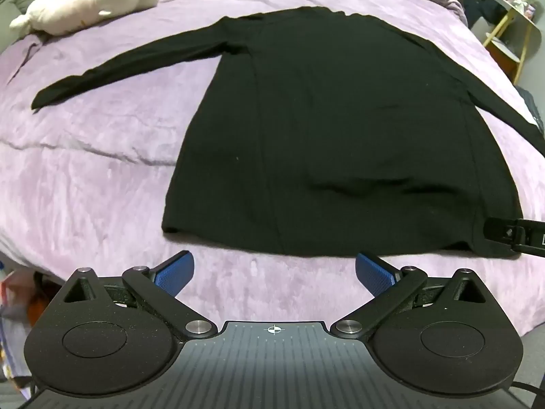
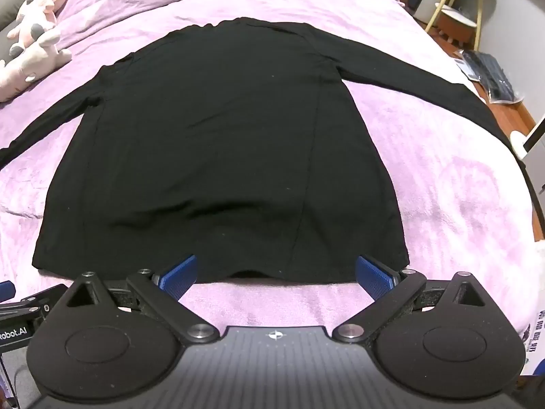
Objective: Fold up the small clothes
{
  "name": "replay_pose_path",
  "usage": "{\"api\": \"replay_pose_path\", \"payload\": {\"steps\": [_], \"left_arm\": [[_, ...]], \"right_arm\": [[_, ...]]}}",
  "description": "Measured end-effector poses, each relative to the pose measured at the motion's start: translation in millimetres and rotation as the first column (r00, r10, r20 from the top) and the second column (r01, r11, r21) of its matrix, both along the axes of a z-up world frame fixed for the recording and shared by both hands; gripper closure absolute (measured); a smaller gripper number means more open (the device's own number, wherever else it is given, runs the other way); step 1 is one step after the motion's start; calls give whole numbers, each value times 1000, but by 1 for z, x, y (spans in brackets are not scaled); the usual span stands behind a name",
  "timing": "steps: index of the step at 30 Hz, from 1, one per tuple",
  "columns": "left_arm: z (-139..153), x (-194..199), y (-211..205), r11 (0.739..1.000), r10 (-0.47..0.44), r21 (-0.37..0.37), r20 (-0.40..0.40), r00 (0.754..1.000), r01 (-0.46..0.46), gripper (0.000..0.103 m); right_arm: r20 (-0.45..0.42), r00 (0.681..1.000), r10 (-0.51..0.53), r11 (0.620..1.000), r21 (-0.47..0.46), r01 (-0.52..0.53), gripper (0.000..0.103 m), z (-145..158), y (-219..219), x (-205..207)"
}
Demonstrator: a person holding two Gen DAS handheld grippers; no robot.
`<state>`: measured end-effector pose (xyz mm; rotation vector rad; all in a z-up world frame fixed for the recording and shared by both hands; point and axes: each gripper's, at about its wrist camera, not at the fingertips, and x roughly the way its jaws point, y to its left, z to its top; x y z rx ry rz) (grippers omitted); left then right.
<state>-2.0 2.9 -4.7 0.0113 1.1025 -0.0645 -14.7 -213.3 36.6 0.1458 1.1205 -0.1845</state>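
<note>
A black long-sleeved top (image 1: 340, 129) lies flat on the purple bedspread (image 1: 102, 177), hem nearest me, both sleeves spread outward. It also shows in the right wrist view (image 2: 218, 143). My left gripper (image 1: 274, 272) is open and empty, hovering just short of the hem near its left half. My right gripper (image 2: 276, 274) is open and empty, with its blue fingertips (image 2: 180, 274) at the hem's right half. The right gripper's body appears at the right edge of the left wrist view (image 1: 514, 233), by the hem's right corner.
Plush toys (image 1: 88, 0) lie at the far left of the bed, also in the right wrist view (image 2: 32, 37). A yellow-legged side table (image 2: 456, 17) and a keyboard (image 2: 490, 73) on the floor are beyond the bed's right edge.
</note>
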Motion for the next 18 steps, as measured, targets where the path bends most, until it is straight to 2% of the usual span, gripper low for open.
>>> {"api": "replay_pose_path", "payload": {"steps": [18], "left_arm": [[-2, -5, -2, 1000, 1, 5, -6, 1000, -1, 0]], "right_arm": [[7, 1000, -2, 1000, 15, 2, 4, -2, -5, -4]]}}
